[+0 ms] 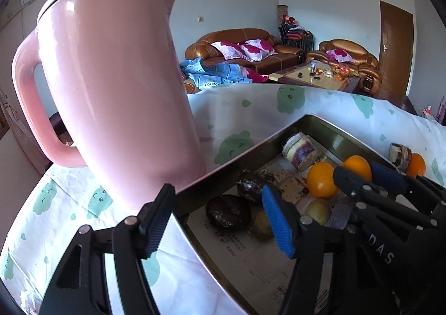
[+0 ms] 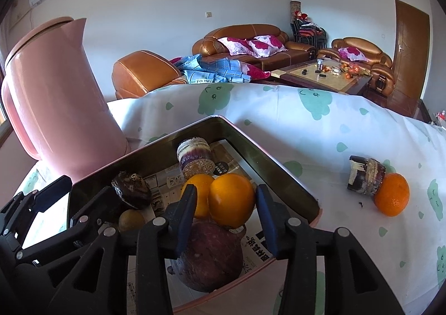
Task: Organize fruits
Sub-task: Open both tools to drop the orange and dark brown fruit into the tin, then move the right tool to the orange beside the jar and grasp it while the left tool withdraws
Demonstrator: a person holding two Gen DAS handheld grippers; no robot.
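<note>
the right gripper (image 2: 223,211) is hanging over the tray (image 2: 281,167) with its fingers (image 2: 185,220) spread on either side of an orange (image 2: 231,199), not quite pinching it. that orange is sitting on top of a dark purple fruit (image 2: 209,256) and touching a second orange (image 2: 196,189) at its 9 o'clock. the left gripper (image 1: 220,217) is waiting with its fingers (image 1: 276,220) spread and empty, straddling the near rim of the tray.

outward, at 3 o'clock on the cloth-covered counter (image 2: 320,133), a third orange (image 2: 391,195) is lying outside the tray, touching a striped cake roll (image 2: 365,177). a pink jug (image 2: 53,97) is standing just beside the tray at 10 o'clock.

risk: the perched orange looks likely to roll off the rounded fruit beneath. the leftover orange may nudge the roll when gripped.
</note>
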